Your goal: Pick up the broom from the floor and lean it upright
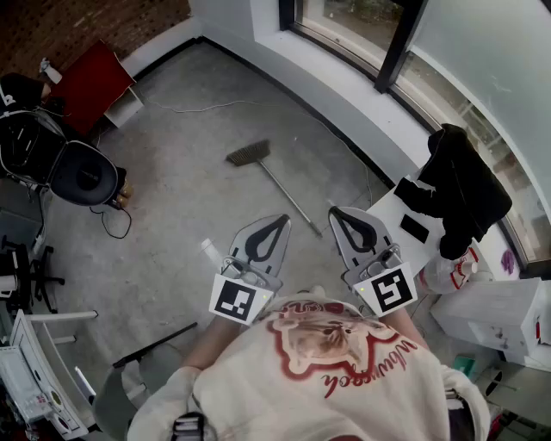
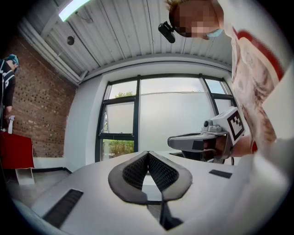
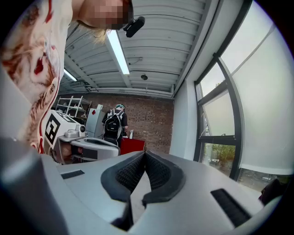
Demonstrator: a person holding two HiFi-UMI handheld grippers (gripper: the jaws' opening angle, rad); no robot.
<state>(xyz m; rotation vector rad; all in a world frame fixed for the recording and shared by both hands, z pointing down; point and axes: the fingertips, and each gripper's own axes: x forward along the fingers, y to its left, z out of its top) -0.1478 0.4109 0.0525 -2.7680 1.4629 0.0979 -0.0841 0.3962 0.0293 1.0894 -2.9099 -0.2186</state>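
Jaws together: left gripper (image 1: 285, 220), right gripper (image 1: 332, 210); broom (image 1: 275, 180) on open floor (image 1: 185, 202).

The person wears a cream sweatshirt (image 1: 370, 392) with a red printed figure and red script on the chest. The left tongs (image 1: 281, 220) and the right tongs (image 1: 334, 211) are pale grey leaf-shaped shells with black ribbed pads. At each one's six o'clock end sits a white cube (image 1: 239, 299) with black square markers.

We stand on a grey concrete floor (image 1: 185, 185) beside a brick wall (image 1: 60, 24) and red cabinet (image 1: 90, 82) — tall windows (image 2: 170, 117) opposite, a strip light (image 3: 118, 53) overhead.
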